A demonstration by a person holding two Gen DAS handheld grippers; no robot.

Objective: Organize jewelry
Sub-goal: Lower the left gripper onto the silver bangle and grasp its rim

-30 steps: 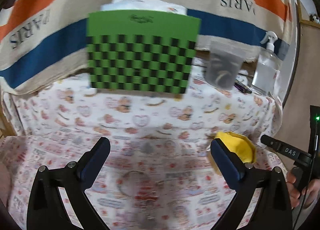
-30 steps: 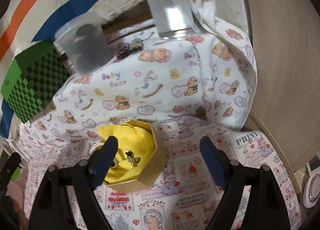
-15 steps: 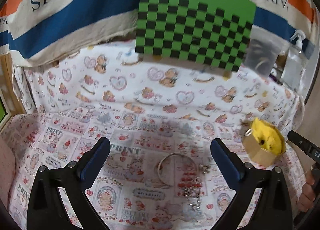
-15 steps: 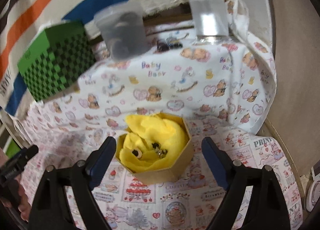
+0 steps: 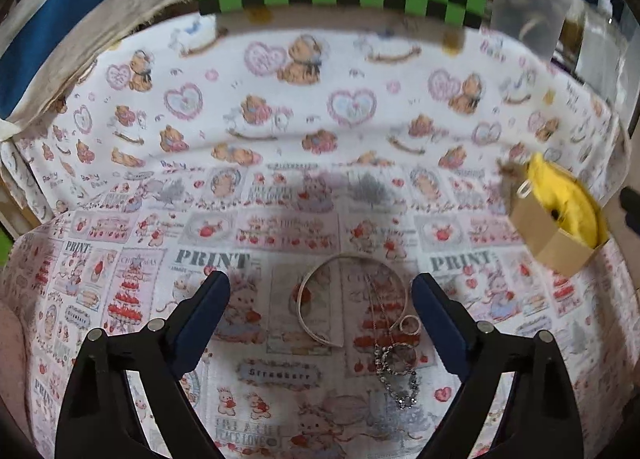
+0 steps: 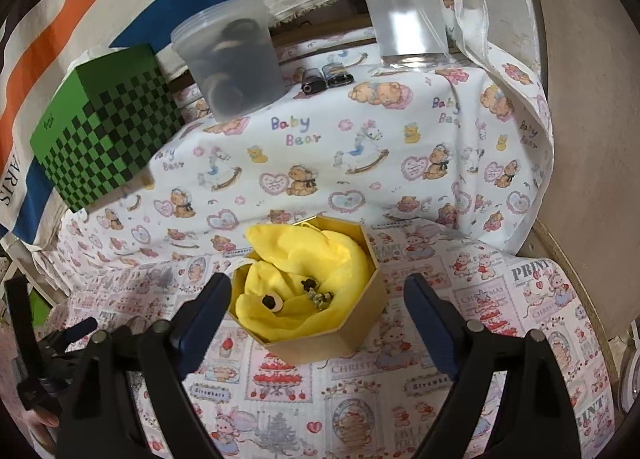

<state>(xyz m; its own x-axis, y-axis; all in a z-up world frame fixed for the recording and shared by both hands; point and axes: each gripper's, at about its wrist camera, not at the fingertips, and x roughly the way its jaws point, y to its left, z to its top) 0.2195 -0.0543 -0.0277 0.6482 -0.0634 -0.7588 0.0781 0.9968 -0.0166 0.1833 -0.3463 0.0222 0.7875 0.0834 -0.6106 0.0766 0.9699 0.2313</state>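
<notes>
Jewelry first: your left gripper (image 5: 320, 295) hangs over the printed cloth (image 5: 280, 131) w/ its jaws wide apart, having just narrowed a little. Nothing is pinched; the pads touch nothing. Between the fingers lie a thin bangle (image 5: 316, 299), a small ring (image 5: 410, 325) just right of it, and a sparkly chain necklace (image 5: 394, 371) trailing toward the cloth's near edge. Toward the right edge sits the hexagonal gold box (image 5: 552, 231), lined w/ yellow fabric.

Your right gripper (image 6: 318, 299) frames that same box (image 6: 340, 335) — jaws spread, one finger on each side, both clear of its walls. Small dark pieces (image 6: 312, 293) rest on the yellow lining (image 6: 304, 259). At the far edge: green checkered box (image 6: 108, 127), frosted tub (image 6: 232, 59), clear bottle (image 6: 404, 15).
</notes>
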